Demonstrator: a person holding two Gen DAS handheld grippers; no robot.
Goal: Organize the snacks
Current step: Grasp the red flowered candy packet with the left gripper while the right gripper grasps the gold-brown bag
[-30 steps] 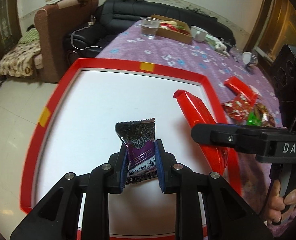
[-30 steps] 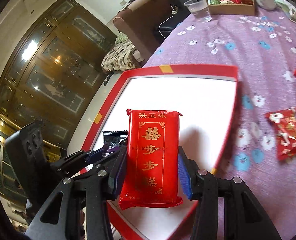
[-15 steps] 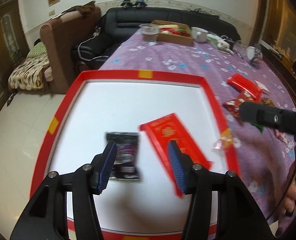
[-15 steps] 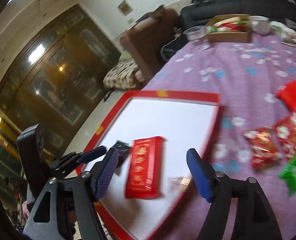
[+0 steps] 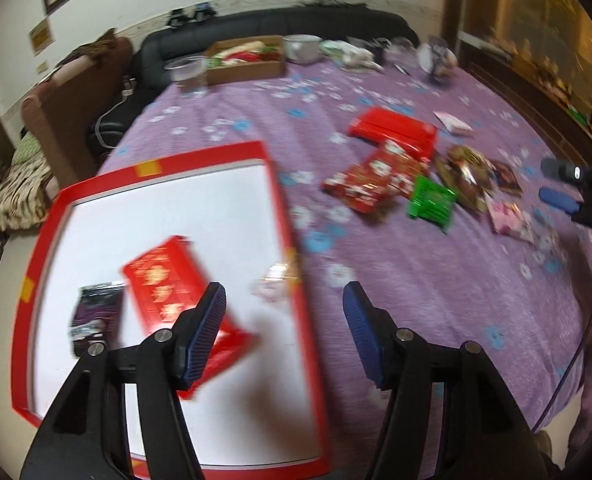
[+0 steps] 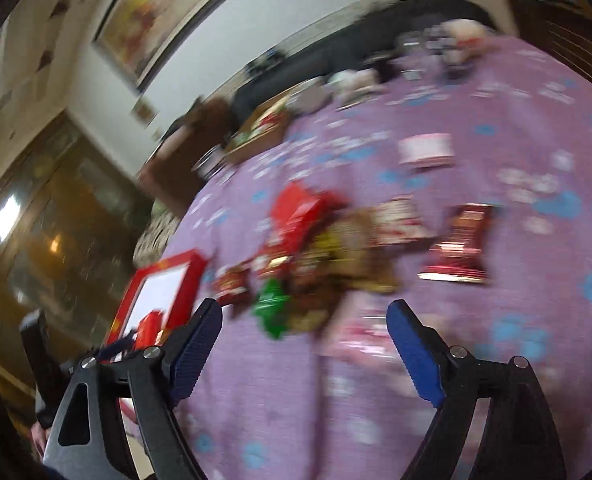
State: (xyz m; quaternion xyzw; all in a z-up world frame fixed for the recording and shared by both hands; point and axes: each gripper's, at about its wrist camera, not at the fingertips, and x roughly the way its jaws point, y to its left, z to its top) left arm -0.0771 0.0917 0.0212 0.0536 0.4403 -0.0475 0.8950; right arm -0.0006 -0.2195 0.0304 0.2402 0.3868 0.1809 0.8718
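Left gripper (image 5: 283,304): jaws parted about halfway, just been opening, nothing between them. Right gripper (image 6: 304,320): jaws spread wide, also just been opening, likewise empty.

Risks, judged from the present layout:
- Heap of loose snacks (image 5: 412,184) overlapping on the bench (image 5: 436,300); closing on one packet likely to pinch a neighbour too, or to drag the stack. Green packet (image 6: 273,308) lying on or against red and brown ones, so hard to take cleanly.
- Slippery foil wrappers; a shallow bite at a corner could let a packet slide out on the way across.
- Both views smeared by motion; misjudged aim a real chance while moving fast.
- Small clear-wrapped sweet (image 5: 273,282) sitting right at the tray's right rim, easily knocked off by a passing finger.

Positions:
- Red-rimmed tray (image 5: 283,208) below and left of the left gripper, holding the long red packet (image 5: 163,280) and, beside it to the left, the dark purple packet (image 5: 95,312); both lying flat, apart from the pads.
- Heap just ahead of the right gripper, slightly left of centre; dark red packet (image 6: 458,248) lying apart, farther right.
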